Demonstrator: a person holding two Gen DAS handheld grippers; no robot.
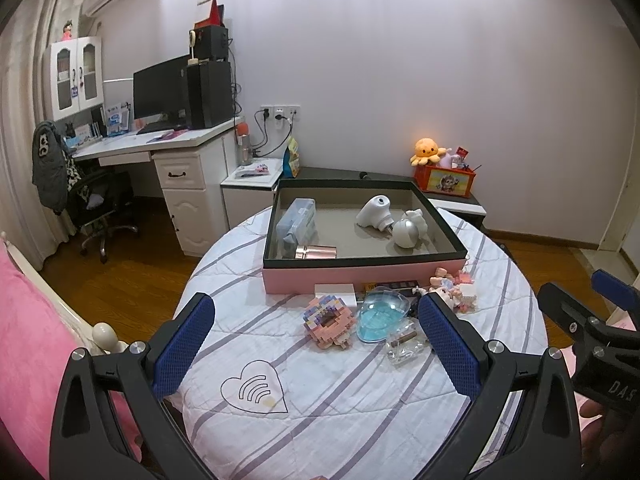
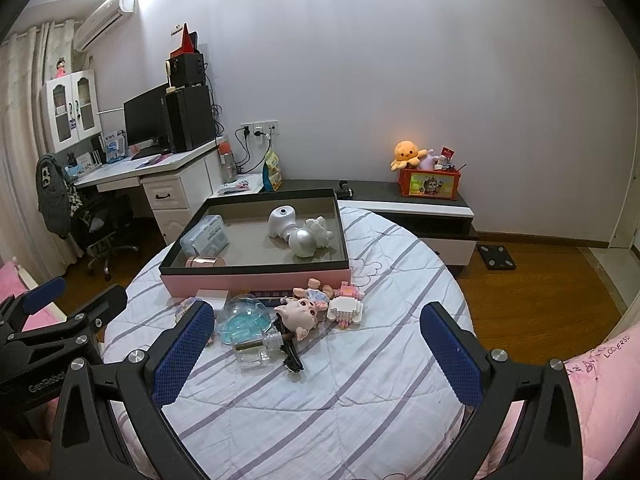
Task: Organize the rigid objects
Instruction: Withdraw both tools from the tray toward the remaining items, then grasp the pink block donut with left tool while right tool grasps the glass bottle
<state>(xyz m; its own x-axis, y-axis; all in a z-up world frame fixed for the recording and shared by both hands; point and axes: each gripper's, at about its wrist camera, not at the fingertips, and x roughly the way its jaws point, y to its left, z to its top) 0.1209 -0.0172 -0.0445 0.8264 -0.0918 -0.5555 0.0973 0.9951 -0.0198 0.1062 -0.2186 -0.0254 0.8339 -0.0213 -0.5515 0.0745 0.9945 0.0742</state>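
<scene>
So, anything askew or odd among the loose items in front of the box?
The clear glass perfume bottle lies on its side against the blue transparent shell-shaped dish, and the pink big-eared figurine is toppled too. Nothing is visibly spilled or broken.

I am counting one pink box (image 2: pixel 256 280) at 12 o'clock, holding four items: one clear case (image 2: pixel 205 237), one rose-gold tube (image 2: pixel 206 261), one white device (image 2: pixel 280 218), one silver ball (image 2: pixel 302 242). Two grippers.
</scene>
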